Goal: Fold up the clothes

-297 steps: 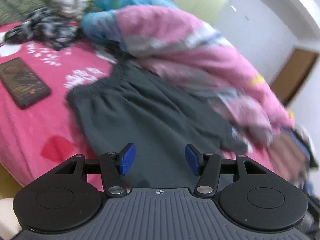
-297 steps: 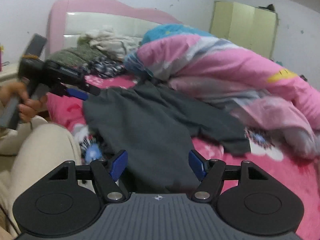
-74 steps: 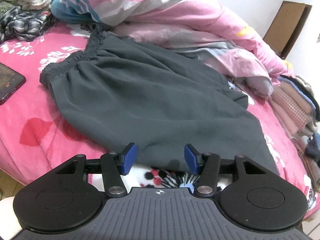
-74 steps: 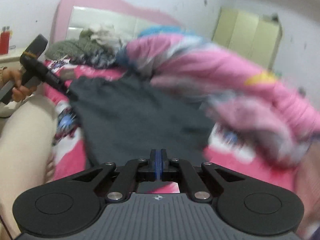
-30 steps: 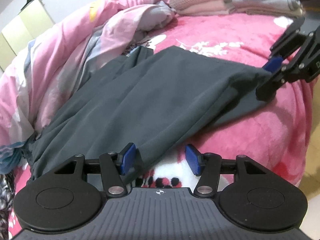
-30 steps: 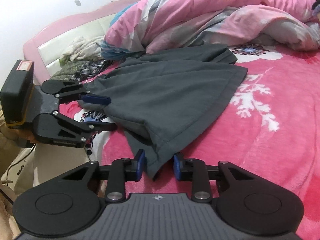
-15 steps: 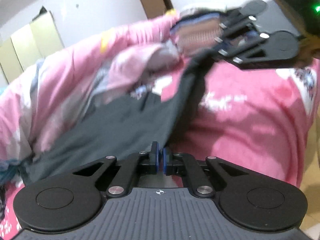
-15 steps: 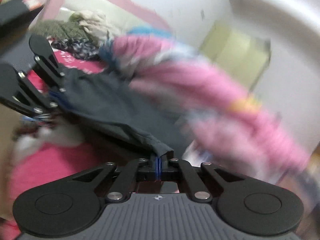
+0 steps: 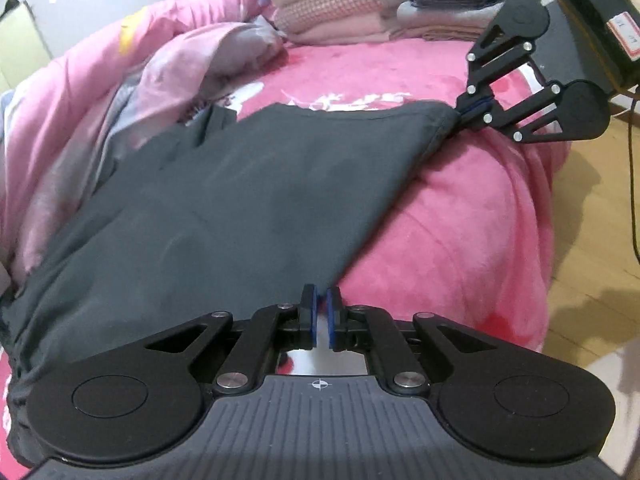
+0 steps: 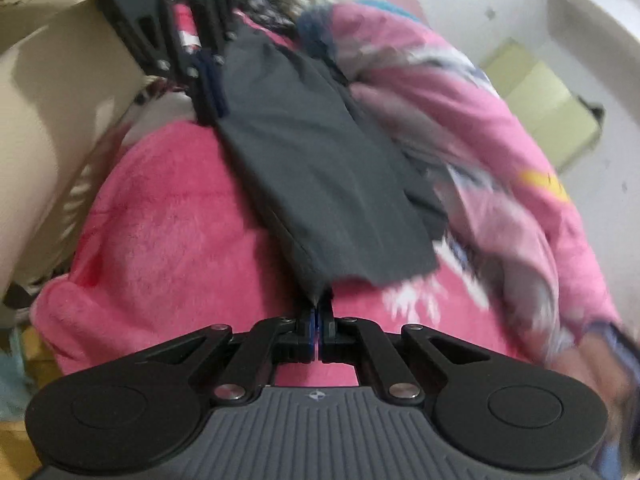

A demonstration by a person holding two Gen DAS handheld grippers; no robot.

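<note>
1. Left tool (image 9: 319,312): blue pads nearly together, pinching the near hem of the dark grey garment (image 9: 248,200).
2. Right tool (image 10: 318,312): pads clamped on the garment's far corner.
3. Garment stretches smooth and flat between both tools over the fuzzy pink bed cover (image 9: 460,216).
4. Beyond: rumpled pink quilt (image 9: 132,64), stacked folded clothes (image 9: 360,12).

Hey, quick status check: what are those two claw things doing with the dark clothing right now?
Left gripper shut on dark garment edge. Right gripper shut on its far corner. Garment stretched over pink bed. Nothing in the way.

right gripper (image 10: 319,322) | pinches dark garment (image 10: 320,168) corner (left gripper (image 10: 212,84) opposite)
</note>
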